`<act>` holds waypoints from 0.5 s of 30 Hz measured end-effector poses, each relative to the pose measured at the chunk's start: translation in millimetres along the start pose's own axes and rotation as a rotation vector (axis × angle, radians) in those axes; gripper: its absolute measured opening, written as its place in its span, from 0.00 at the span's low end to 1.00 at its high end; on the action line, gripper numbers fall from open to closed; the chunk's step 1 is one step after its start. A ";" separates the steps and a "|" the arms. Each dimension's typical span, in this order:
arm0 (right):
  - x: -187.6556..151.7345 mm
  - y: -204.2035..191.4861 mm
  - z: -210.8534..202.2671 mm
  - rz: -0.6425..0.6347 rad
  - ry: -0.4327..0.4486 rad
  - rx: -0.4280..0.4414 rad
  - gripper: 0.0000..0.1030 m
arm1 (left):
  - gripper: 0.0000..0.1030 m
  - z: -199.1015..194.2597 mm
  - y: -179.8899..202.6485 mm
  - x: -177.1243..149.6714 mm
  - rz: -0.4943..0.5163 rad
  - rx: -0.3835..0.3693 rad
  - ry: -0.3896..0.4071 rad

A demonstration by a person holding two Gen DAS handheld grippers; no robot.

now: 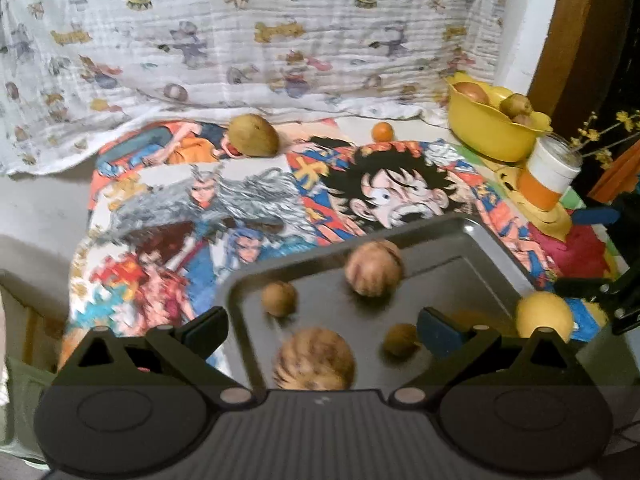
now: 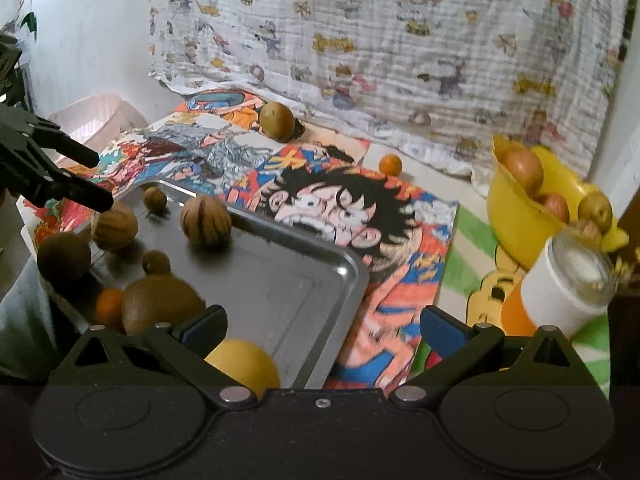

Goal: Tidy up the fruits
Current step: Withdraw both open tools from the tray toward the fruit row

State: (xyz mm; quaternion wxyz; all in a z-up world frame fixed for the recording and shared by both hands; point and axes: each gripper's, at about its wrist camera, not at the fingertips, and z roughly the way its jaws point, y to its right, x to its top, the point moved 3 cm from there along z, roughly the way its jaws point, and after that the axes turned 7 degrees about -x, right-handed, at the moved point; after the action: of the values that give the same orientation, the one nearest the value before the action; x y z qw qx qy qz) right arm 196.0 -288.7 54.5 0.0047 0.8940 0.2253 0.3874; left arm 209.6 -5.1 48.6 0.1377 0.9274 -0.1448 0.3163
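A grey metal tray [image 1: 452,240] [image 2: 280,280] lies on a cartoon-print cloth and holds several brown striped and small brown fruits [image 1: 373,268] [image 2: 205,220], a small orange [image 2: 109,306] and a yellow fruit [image 1: 544,316] [image 2: 244,364] at its edge. A brown fruit [image 1: 253,135] [image 2: 277,117] and a small orange [image 1: 382,132] [image 2: 390,165] lie loose on the cloth near the back. My left gripper [image 1: 322,330] is open and empty over the tray; it shows in the right wrist view [image 2: 100,180] at the left. My right gripper [image 2: 322,330] is open and empty above the tray's near corner.
A yellow bowl [image 1: 484,128] [image 2: 516,216] with several fruits stands at the back right. A white and orange jar [image 1: 548,172] [image 2: 560,292] stands in front of it. A pale basket [image 2: 92,120] sits at the left. A printed sheet hangs behind.
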 end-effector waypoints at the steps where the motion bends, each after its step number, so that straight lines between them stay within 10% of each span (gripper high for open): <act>1: 5.2 1.2 0.6 -0.006 0.003 0.001 0.99 | 0.99 0.1 -2.6 3.5 0.002 0.006 -0.003; 15: 120.7 37.0 4.0 0.023 -0.045 0.072 0.99 | 0.99 12.0 -21.8 78.9 0.026 -0.010 -0.077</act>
State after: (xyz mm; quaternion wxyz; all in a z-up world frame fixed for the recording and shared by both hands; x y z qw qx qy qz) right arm 285.7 -272.3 141.7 -0.0270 0.9046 0.2287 0.3587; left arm 283.8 -3.5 85.3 0.1324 0.9361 -0.1637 0.2816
